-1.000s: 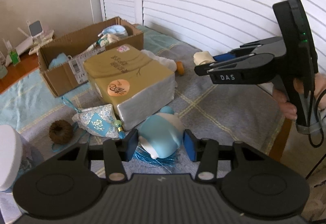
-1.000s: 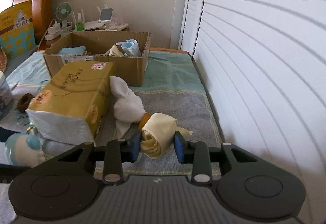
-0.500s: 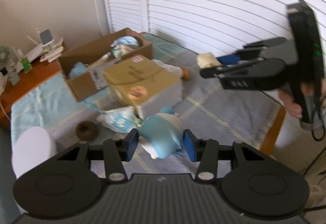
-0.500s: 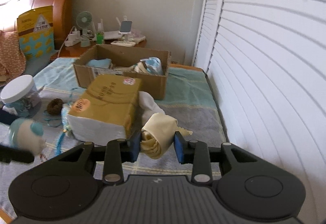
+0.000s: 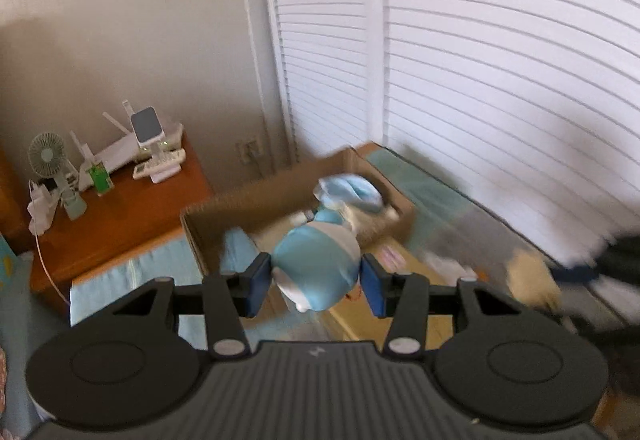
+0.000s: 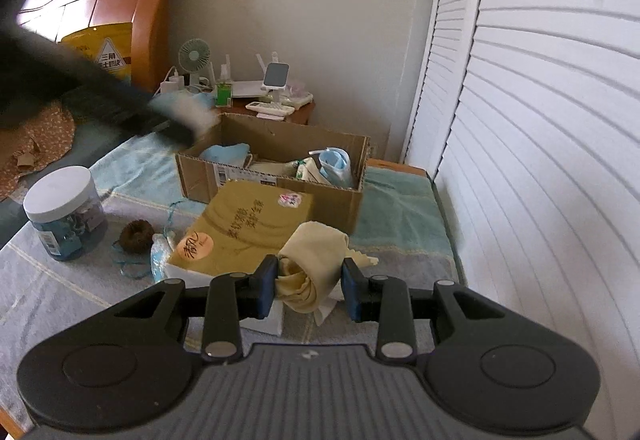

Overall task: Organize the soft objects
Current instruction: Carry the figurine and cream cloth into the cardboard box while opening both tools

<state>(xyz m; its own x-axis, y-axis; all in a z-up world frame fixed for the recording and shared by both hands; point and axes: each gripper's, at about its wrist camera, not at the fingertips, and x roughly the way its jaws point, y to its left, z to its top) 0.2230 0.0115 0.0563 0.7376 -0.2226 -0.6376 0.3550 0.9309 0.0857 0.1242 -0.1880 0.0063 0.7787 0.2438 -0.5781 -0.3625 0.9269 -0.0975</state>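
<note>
My left gripper [image 5: 316, 284] is shut on a blue and white plush toy [image 5: 316, 272] and holds it in the air near the open cardboard box [image 5: 208, 240]. In the right wrist view it is a dark blur [image 6: 120, 104] at the box's [image 6: 272, 168] left end. My right gripper [image 6: 308, 288] is shut on a rolled cream cloth [image 6: 312, 260], held above the bed in front of the box. The box holds blue and pale soft items [image 6: 332, 164].
A yellow tissue pack [image 6: 244, 228] lies in front of the box. A white-lidded jar [image 6: 64, 212], a brown yarn ball [image 6: 136, 236] and a small blue pouch [image 6: 160, 260] sit left on the bed. A nightstand [image 5: 116, 200] with a fan stands behind. Shutter doors [image 6: 540, 120] on the right.
My left gripper has lifted the plush off the bed and carried it up toward the box. My right gripper has risen with the cream cloth and drawn back.
</note>
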